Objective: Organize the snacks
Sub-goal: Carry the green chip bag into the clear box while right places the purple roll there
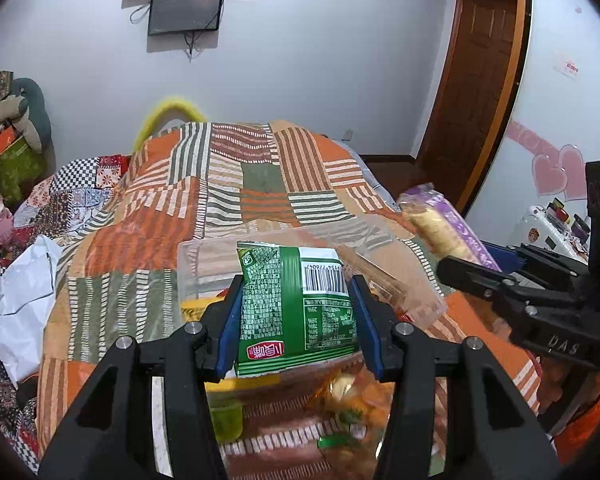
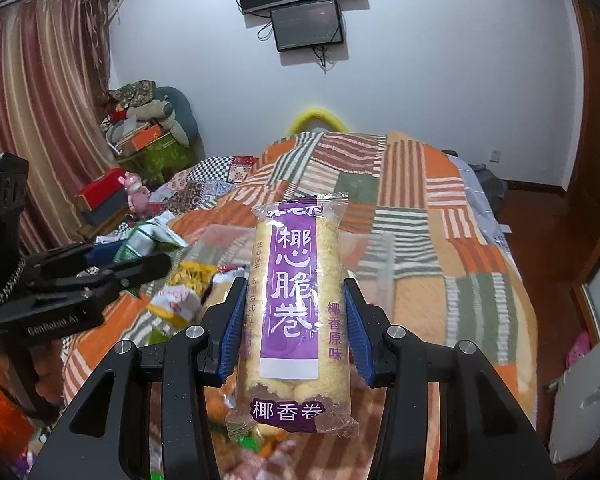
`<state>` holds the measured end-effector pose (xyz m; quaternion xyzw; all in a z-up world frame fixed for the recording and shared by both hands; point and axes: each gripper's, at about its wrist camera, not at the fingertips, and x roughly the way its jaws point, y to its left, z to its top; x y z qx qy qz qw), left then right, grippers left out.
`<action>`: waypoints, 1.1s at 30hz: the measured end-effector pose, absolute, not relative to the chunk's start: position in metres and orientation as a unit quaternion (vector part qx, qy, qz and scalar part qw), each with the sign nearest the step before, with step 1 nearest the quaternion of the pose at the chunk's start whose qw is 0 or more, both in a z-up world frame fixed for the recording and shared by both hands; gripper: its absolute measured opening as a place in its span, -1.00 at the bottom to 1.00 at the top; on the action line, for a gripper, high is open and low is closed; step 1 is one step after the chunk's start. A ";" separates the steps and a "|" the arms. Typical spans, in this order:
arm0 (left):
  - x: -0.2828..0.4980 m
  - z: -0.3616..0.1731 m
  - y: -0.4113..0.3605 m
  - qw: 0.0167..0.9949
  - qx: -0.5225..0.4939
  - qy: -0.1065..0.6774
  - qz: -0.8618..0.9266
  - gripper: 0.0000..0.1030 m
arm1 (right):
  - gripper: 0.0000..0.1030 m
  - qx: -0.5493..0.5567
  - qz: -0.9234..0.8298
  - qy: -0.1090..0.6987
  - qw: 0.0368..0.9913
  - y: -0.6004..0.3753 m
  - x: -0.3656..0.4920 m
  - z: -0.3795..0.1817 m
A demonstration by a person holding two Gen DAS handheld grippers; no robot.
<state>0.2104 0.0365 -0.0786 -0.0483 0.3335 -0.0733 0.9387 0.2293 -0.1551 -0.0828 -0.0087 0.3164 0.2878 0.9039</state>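
Note:
My left gripper (image 1: pixel 296 316) is shut on a green snack packet (image 1: pixel 296 304), held upright above a clear plastic box (image 1: pixel 420 280) on the patchwork bed. My right gripper (image 2: pixel 296 324) is shut on a purple-labelled pack of coconut rolls (image 2: pixel 296 312), held upright over the same clear box (image 2: pixel 376 248). The right gripper with its purple pack (image 1: pixel 444 224) shows at the right of the left wrist view. The left gripper with the green packet (image 2: pixel 140 244) shows at the left of the right wrist view. Several loose snack packets (image 2: pixel 184 288) lie below both grippers.
An orange, green and white patchwork blanket (image 1: pixel 260 184) covers the bed. White cloth (image 1: pixel 16 280) lies at its left. Boxes and stuffed toys (image 2: pixel 148 128) pile by the curtain. A wooden door (image 1: pixel 476 80) stands to the right. Screens (image 2: pixel 304 0) hang on the far wall.

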 end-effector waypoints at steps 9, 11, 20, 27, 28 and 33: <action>0.247 -0.106 0.035 0.927 -0.062 0.362 -0.070 -0.03 | -0.17 -0.004 0.285 0.349 0.893 -0.134 0.260 -0.107; 0.255 -0.110 0.035 0.927 -0.061 0.365 -0.069 -0.03 | -0.17 -0.001 0.284 0.359 0.889 -0.132 0.266 -0.114; 0.287 -0.129 0.035 0.917 -0.065 0.390 -0.059 -0.03 | -0.17 -0.007 0.274 0.386 0.881 -0.125 0.289 -0.129; 0.296 -0.138 0.037 0.911 -0.063 0.404 -0.050 0.06 | -0.16 -0.018 0.273 0.394 0.878 -0.123 0.292 -0.135; 0.295 -0.138 0.038 0.911 -0.066 0.405 -0.050 0.11 | -0.16 -0.019 0.271 0.391 0.880 -0.124 0.290 -0.134; 0.287 -0.130 0.044 0.912 -0.081 0.399 -0.057 0.19 | -0.06 -0.031 0.270 0.376 0.886 -0.126 0.284 -0.123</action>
